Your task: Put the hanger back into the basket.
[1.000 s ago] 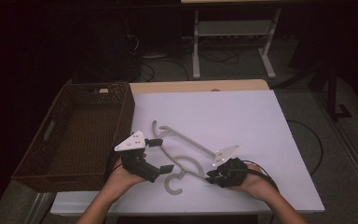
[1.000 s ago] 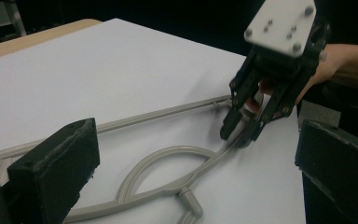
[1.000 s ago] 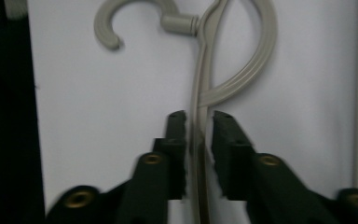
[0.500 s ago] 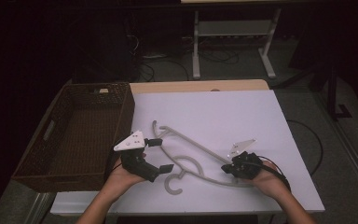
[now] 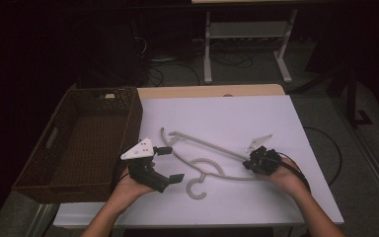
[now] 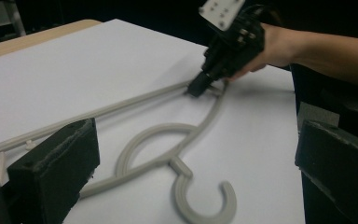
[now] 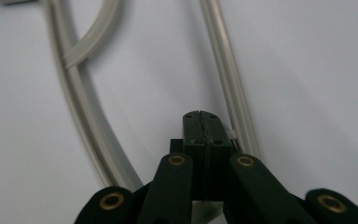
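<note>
— What's on the left?

— My left claw (image 5: 169, 163) hangs released beside the basket (image 5: 54, 143), jaws wide over the hanger (image 5: 203, 165) lying flat on the white table (image 5: 246, 118).

— And the right?

— My right claw (image 5: 247, 164) is clenched, pads meeting with nothing between them, tip down at the hanger's far arm.

— Next move?

— I'd reopen the right one, straddle the bar squarely, then squeeze; a skewed bite would likely slip off.

Your surface (image 5: 237, 118) is evenly lit while the room around it lies nearly black; your right hand-held gripper (image 6: 200, 86) looks slightly motion-blurred, and shadows fall soft.
</note>
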`<state>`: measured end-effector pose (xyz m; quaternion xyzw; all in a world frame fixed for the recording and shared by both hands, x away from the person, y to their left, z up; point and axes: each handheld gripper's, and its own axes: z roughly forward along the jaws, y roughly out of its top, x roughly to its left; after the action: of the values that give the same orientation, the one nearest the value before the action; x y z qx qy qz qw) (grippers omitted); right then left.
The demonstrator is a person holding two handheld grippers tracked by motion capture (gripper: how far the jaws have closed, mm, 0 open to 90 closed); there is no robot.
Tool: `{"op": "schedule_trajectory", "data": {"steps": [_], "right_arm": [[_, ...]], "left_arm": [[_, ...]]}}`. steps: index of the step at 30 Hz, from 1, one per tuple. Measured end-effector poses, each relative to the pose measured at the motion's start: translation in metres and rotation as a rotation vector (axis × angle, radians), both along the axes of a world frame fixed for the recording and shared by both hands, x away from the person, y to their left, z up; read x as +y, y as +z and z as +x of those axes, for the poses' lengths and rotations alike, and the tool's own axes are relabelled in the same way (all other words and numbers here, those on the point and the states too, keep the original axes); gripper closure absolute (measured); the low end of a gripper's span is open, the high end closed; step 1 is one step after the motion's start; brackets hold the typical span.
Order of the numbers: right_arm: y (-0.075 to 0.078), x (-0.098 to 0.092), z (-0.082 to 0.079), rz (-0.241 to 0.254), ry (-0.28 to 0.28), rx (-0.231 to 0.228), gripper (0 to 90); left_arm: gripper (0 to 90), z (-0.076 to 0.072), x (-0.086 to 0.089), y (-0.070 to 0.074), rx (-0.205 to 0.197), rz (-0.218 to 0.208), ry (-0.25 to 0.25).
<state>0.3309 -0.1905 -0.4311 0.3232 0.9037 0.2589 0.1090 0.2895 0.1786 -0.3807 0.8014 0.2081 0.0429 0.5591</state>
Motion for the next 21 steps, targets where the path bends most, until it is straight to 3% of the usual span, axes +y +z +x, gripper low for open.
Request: {"op": "schedule_trajectory", "data": {"steps": [9, 11, 13, 17, 21], "right_arm": [[0.000, -0.017, 0.047, -0.008, -0.121, -0.037, 89.6], [0.000, -0.019, 0.054, -0.010, -0.148, -0.036, 89.6], [0.002, -0.021, 0.056, 0.018, -0.165, -0.046, 89.5], [0.012, -0.013, 0.052, 0.115, -0.136, -0.065, 89.5], [0.015, 0.012, 0.051, 0.181, -0.069, -0.061, 89.5]], "left_arm": [[0.0, 0.000, 0.001, 0.000, -0.001, -0.003, -0.001], [0.0, 0.000, 0.001, 0.000, 0.000, -0.006, 0.001], [0.0, 0.000, 0.001, 0.001, 0.001, -0.011, 0.003], [0.0, 0.001, 0.003, 0.001, -0.003, -0.007, 0.006], [0.0, 0.001, 0.002, 0.002, -0.004, -0.012, 0.007]]}}
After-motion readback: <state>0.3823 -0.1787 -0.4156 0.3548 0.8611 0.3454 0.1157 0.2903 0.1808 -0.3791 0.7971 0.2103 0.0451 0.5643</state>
